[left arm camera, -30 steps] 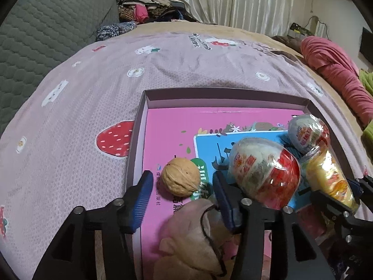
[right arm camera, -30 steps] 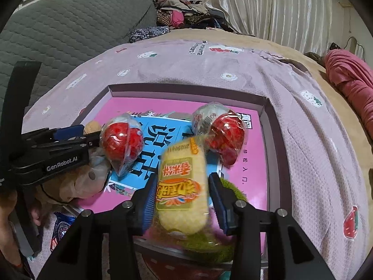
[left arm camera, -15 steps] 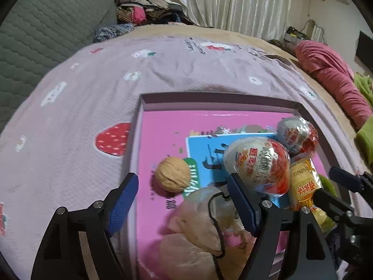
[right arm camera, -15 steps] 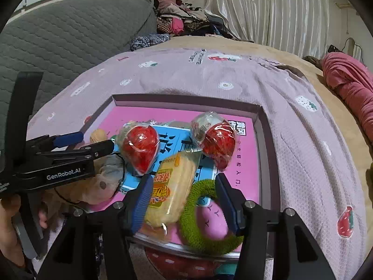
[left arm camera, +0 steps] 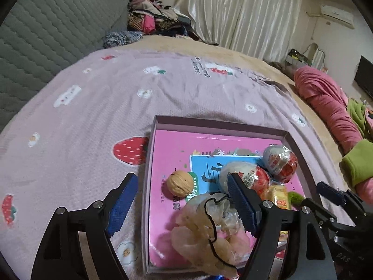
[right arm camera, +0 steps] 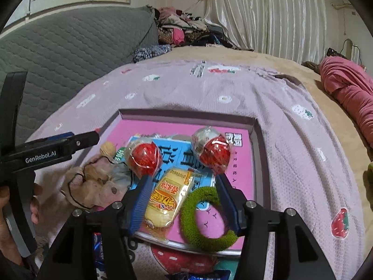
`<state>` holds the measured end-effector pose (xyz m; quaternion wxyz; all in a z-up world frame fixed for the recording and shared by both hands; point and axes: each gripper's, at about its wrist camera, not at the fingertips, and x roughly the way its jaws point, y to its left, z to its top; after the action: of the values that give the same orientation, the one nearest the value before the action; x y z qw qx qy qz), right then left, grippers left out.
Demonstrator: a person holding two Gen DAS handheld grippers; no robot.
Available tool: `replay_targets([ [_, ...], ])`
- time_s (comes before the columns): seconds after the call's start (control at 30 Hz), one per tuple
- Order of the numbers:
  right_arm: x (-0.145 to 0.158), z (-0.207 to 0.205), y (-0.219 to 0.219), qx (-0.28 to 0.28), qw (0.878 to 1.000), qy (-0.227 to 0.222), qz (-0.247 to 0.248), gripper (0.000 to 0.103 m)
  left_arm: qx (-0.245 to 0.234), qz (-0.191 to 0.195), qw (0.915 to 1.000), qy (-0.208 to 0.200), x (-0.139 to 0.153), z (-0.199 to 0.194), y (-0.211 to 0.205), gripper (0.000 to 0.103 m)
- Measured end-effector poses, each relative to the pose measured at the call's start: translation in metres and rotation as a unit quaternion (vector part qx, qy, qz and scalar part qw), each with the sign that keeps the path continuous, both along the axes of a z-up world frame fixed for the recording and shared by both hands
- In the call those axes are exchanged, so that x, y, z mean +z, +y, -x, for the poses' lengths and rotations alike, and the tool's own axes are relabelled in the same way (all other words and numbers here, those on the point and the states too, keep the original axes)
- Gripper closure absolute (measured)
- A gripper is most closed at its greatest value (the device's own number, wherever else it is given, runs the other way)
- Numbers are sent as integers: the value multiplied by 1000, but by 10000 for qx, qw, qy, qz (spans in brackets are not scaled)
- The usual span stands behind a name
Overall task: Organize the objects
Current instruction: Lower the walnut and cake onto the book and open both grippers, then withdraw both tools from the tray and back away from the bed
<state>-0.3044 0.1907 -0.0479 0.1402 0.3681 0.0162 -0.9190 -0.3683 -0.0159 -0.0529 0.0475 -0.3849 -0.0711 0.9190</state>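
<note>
A shallow pink box [left arm camera: 160, 126] [right arm camera: 256, 140] lies on the bed. In it are a walnut [left arm camera: 179, 183] [right arm camera: 107, 148], a beige crumpled pouch with a black cord [left arm camera: 209, 231] [right arm camera: 93, 184], two red-and-silver wrapped eggs [right arm camera: 144, 158] [right arm camera: 213, 148] [left arm camera: 281, 163], a yellow snack pack [right arm camera: 170, 196] [left arm camera: 278, 198] and a green fuzzy ring [right arm camera: 205, 217]. My left gripper [left arm camera: 181, 207] is open, above the walnut and pouch. My right gripper [right arm camera: 184, 200] is open, empty, above the snack pack and ring.
The box sits on a lilac strawberry-print blanket [left arm camera: 116, 98]. A grey quilted headboard [right arm camera: 70, 44] is at the left, a clothes pile [right arm camera: 184, 30] at the back, a pink bundle [left arm camera: 326, 102] at the right. Blue packets [right arm camera: 198, 276] lie near the box's front edge.
My right gripper let go of the yellow snack pack, which now lies in the box, and pulled back. My left gripper opened wide and drew back and up from the walnut.
</note>
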Motion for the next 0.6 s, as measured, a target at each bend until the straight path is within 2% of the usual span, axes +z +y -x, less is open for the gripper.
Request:
replay_targets([
  [0.03,3,-2,0,15,10000,29,33,38,33,63,10000,31,4,-4,1,23],
  [0.1,12,-7,0,17,9999,111,68,37,89,229,9996,109,11,-10,3,22],
  [0.2,25,-21,-1,-45,9996,282,-51,35,123,190,9996,142,20,-20,2,22],
  [0.37,47,-46,6,-224,9986,470,105,20,164,374,9991,123,33,-39,6,21],
  [0.6,70,-77,9,-289,9986,400,-210,19,166,591,9980,135,56,-81,18,20],
])
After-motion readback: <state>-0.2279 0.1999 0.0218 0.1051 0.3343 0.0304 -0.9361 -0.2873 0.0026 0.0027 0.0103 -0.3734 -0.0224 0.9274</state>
